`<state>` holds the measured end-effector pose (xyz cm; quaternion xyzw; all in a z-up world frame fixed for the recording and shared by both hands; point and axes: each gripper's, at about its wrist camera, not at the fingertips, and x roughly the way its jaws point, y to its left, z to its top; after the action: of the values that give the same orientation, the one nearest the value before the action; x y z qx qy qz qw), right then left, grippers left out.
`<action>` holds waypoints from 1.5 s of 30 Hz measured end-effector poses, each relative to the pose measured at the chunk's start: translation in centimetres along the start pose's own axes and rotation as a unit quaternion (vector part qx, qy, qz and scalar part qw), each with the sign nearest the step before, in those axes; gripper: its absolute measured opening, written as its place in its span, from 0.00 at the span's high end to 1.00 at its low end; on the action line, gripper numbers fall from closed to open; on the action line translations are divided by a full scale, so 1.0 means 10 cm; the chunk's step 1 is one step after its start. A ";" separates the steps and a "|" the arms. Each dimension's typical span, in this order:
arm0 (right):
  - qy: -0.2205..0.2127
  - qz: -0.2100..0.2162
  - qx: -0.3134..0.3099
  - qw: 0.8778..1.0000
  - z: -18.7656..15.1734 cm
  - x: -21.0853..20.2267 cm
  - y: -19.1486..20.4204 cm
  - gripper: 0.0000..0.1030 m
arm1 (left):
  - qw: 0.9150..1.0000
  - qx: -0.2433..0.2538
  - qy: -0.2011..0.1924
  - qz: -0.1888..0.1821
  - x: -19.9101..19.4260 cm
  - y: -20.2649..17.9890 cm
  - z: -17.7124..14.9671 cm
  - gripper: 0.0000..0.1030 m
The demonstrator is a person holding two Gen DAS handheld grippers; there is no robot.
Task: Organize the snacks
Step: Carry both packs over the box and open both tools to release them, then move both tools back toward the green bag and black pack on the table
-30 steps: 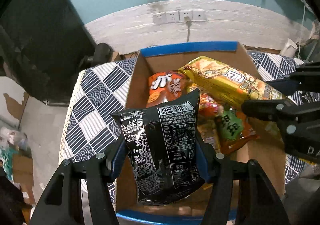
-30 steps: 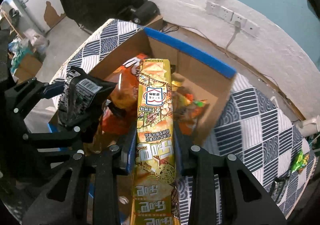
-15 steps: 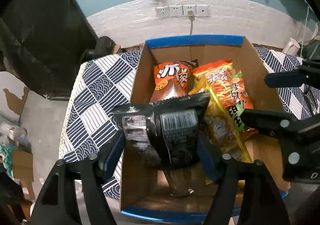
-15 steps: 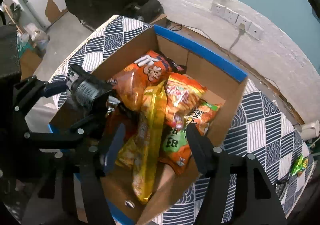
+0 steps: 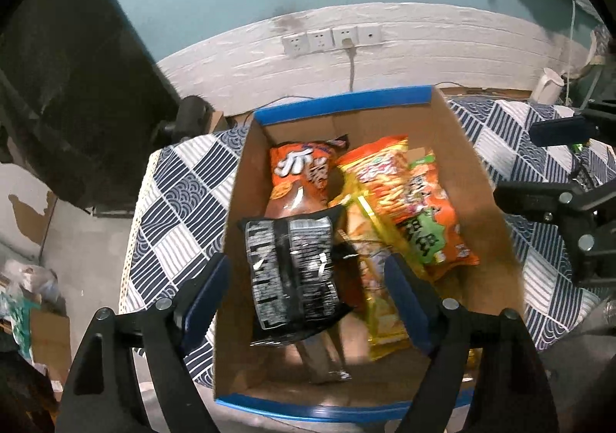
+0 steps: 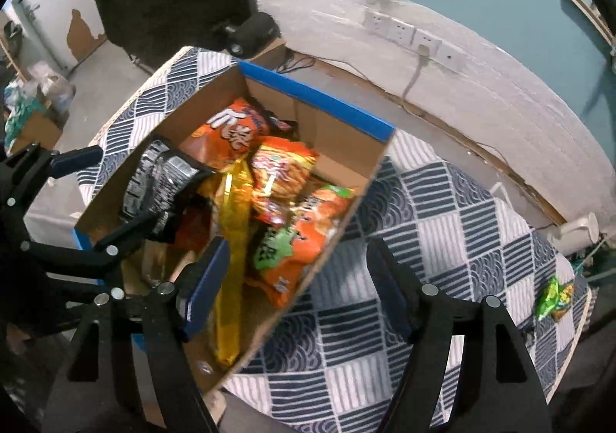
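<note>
While both tongs are spreading apart, having just been opening, the left gripper [image 5: 308, 286] is letting the black packet [image 5: 292, 271] drop free among the snacks in the cardboard box [image 5: 477, 171], and the right gripper [image 6: 296, 279], empty, is releasing the yellow packet [image 6: 231, 240] there too. Both deliveries look done. Only the right wrist view is showing a green packet [image 6: 552, 298] waiting at right.
</note>
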<state>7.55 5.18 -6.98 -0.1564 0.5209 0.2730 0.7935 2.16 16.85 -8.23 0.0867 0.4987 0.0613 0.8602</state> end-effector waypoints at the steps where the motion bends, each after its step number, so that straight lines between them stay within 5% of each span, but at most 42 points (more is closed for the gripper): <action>1: 0.000 -0.005 0.000 1.000 -0.02 -0.01 -0.03 0.24 | 1.000 0.005 -0.004 -0.002 -0.03 -0.05 0.02 0.19; 31: 0.010 -0.073 0.128 0.989 -1.22 -0.36 -1.95 0.24 | 0.989 0.133 0.001 -0.061 -0.07 -1.69 0.40 0.19; 45: 0.103 -0.087 0.128 0.983 -1.75 0.01 -2.79 0.22 | 0.981 0.175 0.010 -0.082 0.17 -2.34 0.59 0.19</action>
<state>11.29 -26.49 -15.23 -0.1253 0.6149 0.1169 0.7698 8.62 -6.23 -11.74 0.1939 0.5161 -0.0966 0.8287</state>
